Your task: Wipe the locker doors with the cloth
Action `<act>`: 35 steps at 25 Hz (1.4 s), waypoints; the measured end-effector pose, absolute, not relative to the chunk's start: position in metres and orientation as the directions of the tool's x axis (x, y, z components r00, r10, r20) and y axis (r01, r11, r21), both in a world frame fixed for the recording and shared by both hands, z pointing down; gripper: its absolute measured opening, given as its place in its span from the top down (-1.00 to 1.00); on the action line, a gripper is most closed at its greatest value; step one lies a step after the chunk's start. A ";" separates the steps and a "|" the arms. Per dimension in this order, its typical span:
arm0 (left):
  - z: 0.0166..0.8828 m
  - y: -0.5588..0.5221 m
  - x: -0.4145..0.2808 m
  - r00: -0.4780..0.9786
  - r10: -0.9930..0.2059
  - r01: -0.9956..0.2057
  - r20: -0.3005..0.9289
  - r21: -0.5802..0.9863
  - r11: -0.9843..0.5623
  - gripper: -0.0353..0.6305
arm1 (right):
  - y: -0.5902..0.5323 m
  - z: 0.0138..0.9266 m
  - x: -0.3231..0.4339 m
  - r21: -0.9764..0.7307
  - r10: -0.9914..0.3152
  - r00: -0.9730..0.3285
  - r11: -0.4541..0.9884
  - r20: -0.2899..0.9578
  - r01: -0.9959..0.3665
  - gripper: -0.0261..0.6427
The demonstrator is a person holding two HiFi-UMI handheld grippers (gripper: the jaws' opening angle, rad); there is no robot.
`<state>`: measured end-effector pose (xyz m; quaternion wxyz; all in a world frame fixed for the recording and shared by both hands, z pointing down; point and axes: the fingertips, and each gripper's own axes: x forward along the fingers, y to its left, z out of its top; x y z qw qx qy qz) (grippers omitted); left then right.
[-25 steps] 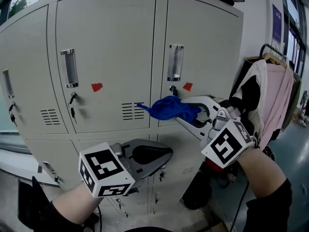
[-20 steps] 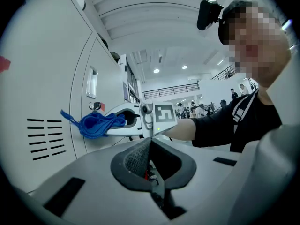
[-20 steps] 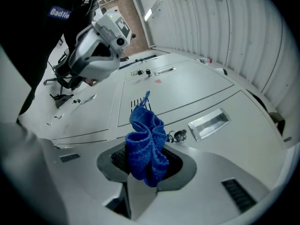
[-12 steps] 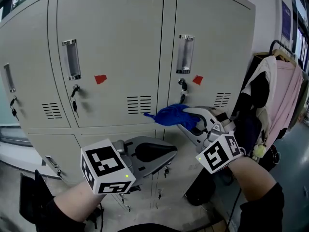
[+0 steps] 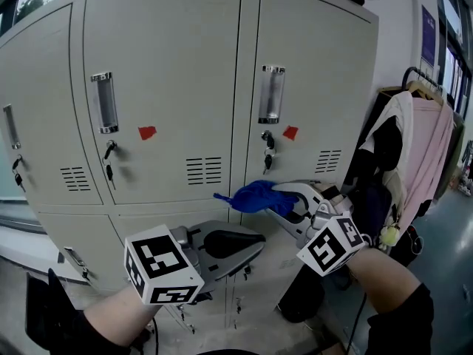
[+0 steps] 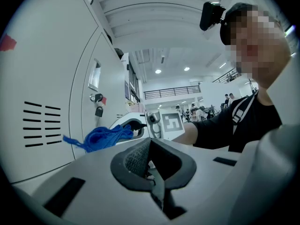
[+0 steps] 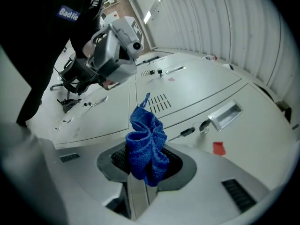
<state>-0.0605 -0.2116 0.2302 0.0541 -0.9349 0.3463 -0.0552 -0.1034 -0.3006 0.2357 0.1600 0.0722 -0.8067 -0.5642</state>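
A bunched blue cloth (image 5: 255,196) sticks out of my right gripper (image 5: 284,202), whose jaws are shut on it; in the right gripper view the cloth (image 7: 146,146) rises from between the jaws. It hangs in front of the lower edge of the upper right locker door (image 5: 310,80), at the seam with the upper left door (image 5: 166,72); contact with the metal cannot be told. My left gripper (image 5: 247,244) is lower and to the left, jaws shut and empty, before the bottom locker row. The cloth (image 6: 98,137) and the right gripper (image 6: 133,125) show in the left gripper view.
Both upper doors carry a handle (image 5: 270,95), a key in the lock (image 5: 267,154), a red sticker (image 5: 290,132) and vent slots (image 5: 205,170). A rack of hanging clothes (image 5: 414,146) stands close on the right. A dark bag (image 5: 303,294) sits on the floor below.
My right gripper has come down with the cloth, from the upper right door's lock height to that door's lower edge. The left gripper has hardly moved.
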 end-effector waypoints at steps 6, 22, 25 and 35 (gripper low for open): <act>0.220 -0.206 -0.057 0.756 -0.653 -0.640 0.037 -0.160 -0.751 0.87 | -0.273 0.131 -0.074 0.974 -0.283 -0.956 0.225 0.075 0.010 0.61; 0.208 -0.218 -0.062 0.704 -0.709 -0.690 0.041 -0.196 -0.696 0.87 | -0.333 -0.131 -0.058 0.962 -0.453 -0.853 -0.046 -0.260 -0.270 0.61; 0.209 -0.218 -0.065 0.697 -0.716 -0.697 0.044 -0.197 -0.690 0.87 | -0.343 -0.128 -0.061 0.964 -0.468 -0.848 -0.042 -0.250 -0.261 0.61; 0.216 -0.225 -0.057 0.699 -0.711 -0.690 0.081 -0.187 -0.699 0.87 | -0.346 -0.030 -0.065 0.989 -0.474 -0.873 0.024 -0.119 -0.148 0.61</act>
